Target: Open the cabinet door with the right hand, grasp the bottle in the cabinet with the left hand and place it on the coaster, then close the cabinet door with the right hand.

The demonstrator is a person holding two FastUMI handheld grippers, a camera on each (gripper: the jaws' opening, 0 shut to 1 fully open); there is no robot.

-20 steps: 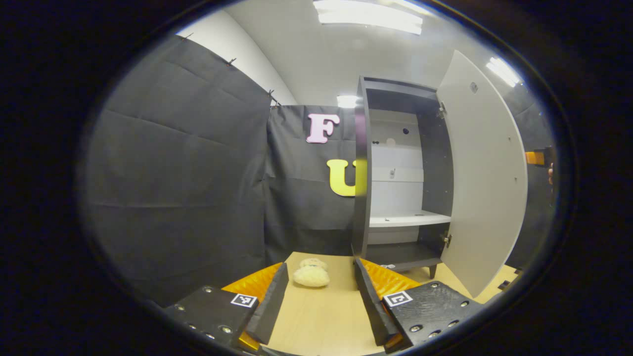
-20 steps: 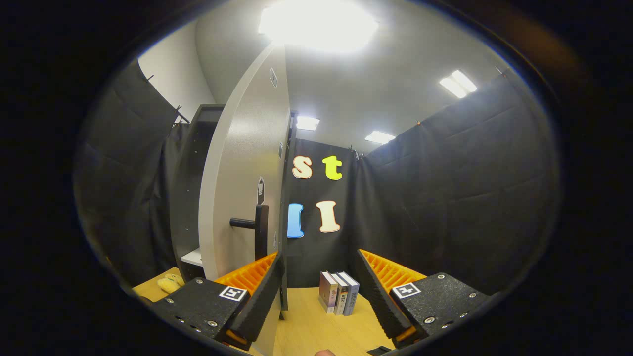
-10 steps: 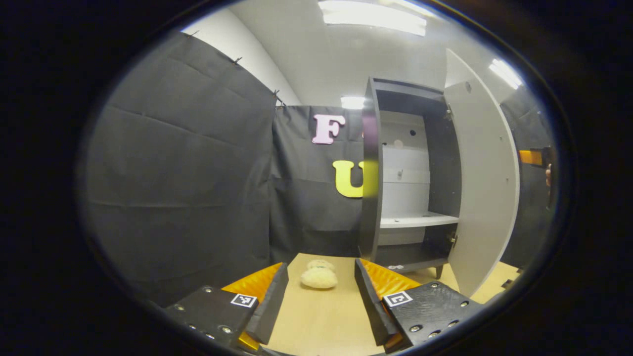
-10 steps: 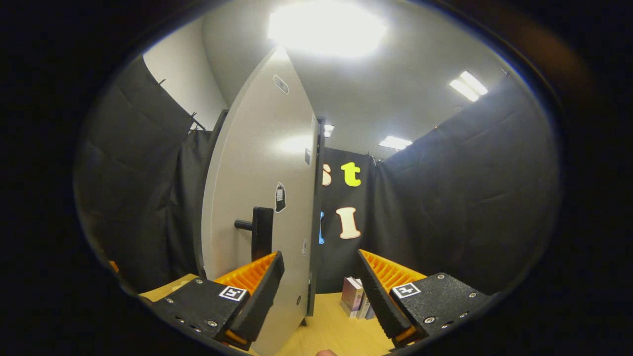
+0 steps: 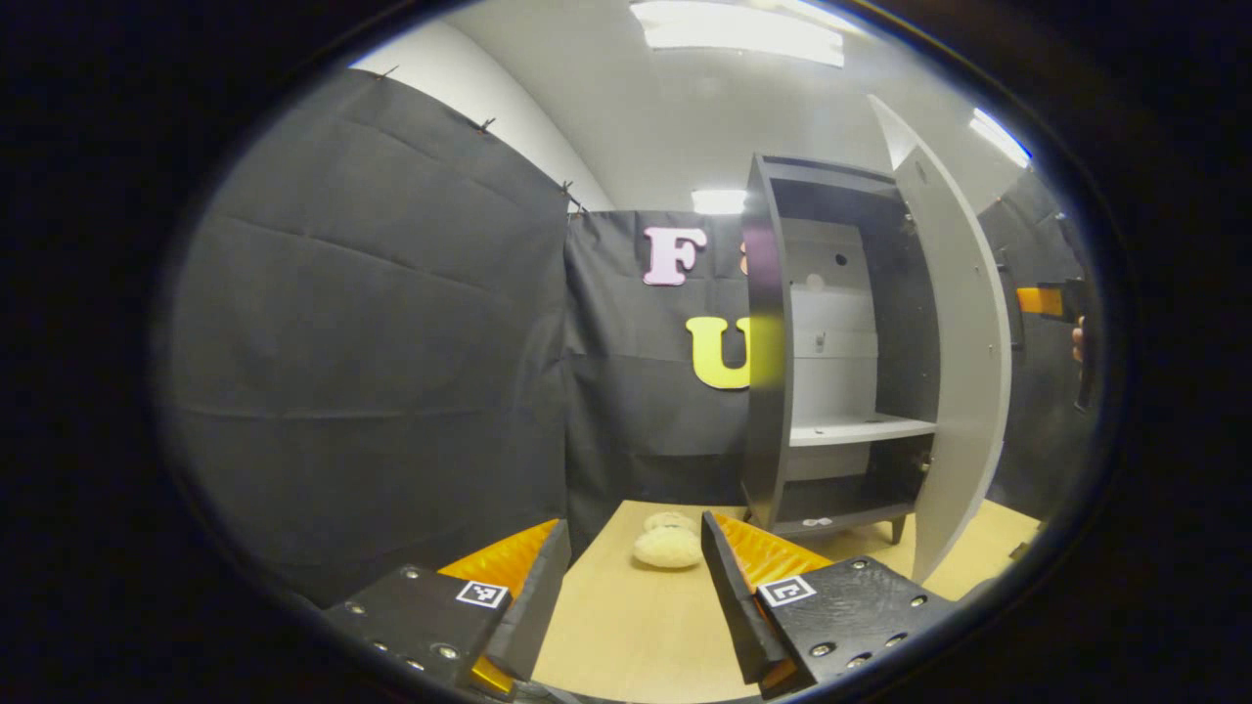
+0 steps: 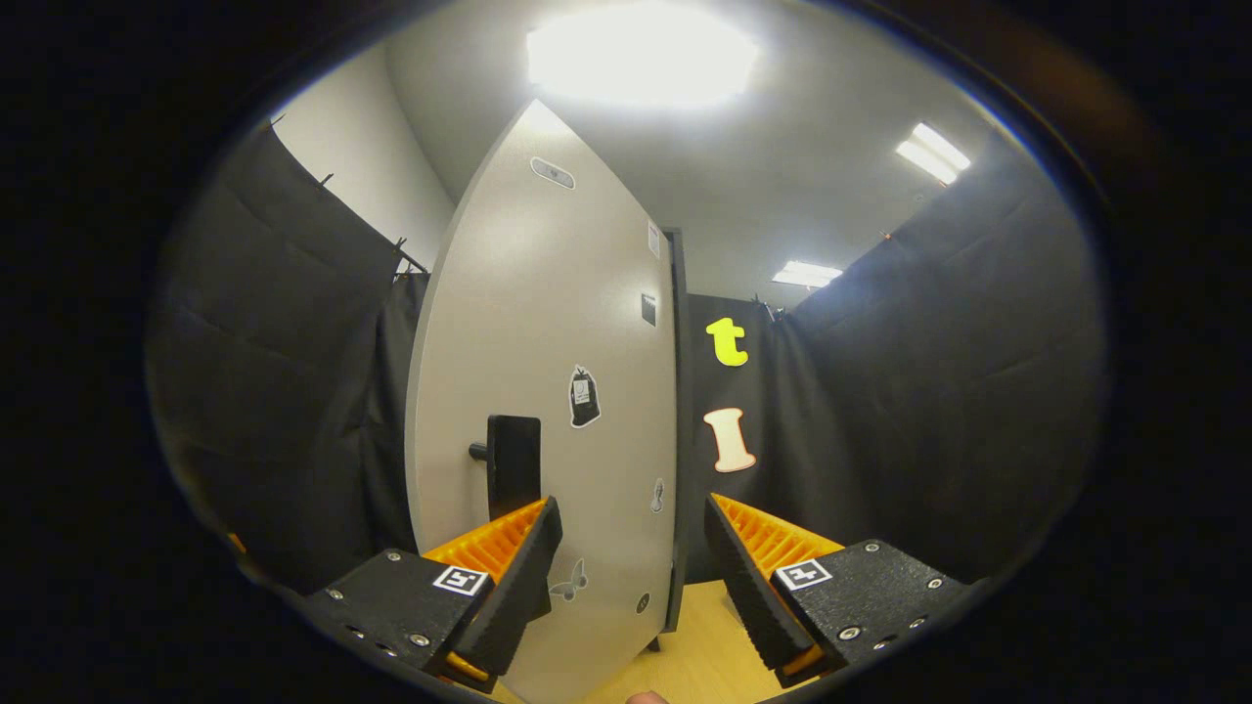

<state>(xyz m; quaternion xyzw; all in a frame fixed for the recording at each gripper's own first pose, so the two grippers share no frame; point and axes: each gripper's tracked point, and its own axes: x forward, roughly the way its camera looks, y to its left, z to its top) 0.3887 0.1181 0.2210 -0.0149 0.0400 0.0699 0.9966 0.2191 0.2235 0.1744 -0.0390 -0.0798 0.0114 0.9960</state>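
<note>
- In the left gripper view the left gripper (image 5: 626, 596) hangs low over the pale wooden counter (image 5: 626, 636), its fingers (image 5: 729, 587) spread apart with nothing between them.
- The cabinet (image 5: 768, 342), tall and dark, stands on the counter to the right of and beyond that gripper.
- The cabinet door (image 5: 963, 362), pale grey, hangs on hinges at the cabinet's right side and stands partly open, its free edge swung out towards the camera.
- Inside the cabinet a white shelf (image 5: 856, 430) crosses the lower half, above a dark bottom board; the back wall is white.
- Where the bottle stands cannot be told from either view.
- A small cream soft toy (image 5: 668, 545) lies on the counter just left of the cabinet's foot, seen between the left gripper's fingers.
- At the far right edge of that view, beyond the door, a bit of the right gripper (image 5: 1047, 301) and the hand (image 5: 1078, 340) holding it can be seen.
- In the right gripper view the right gripper (image 6: 631, 587) faces the outer face of the door (image 6: 558, 411), its fingers (image 6: 523, 577) open and holding nothing.
- A dark handle (image 6: 509, 464) juts from the door just above that gripper's left finger; whether the finger touches the door cannot be told.
- Small stickers (image 6: 584, 396) dot the door's face.
</note>
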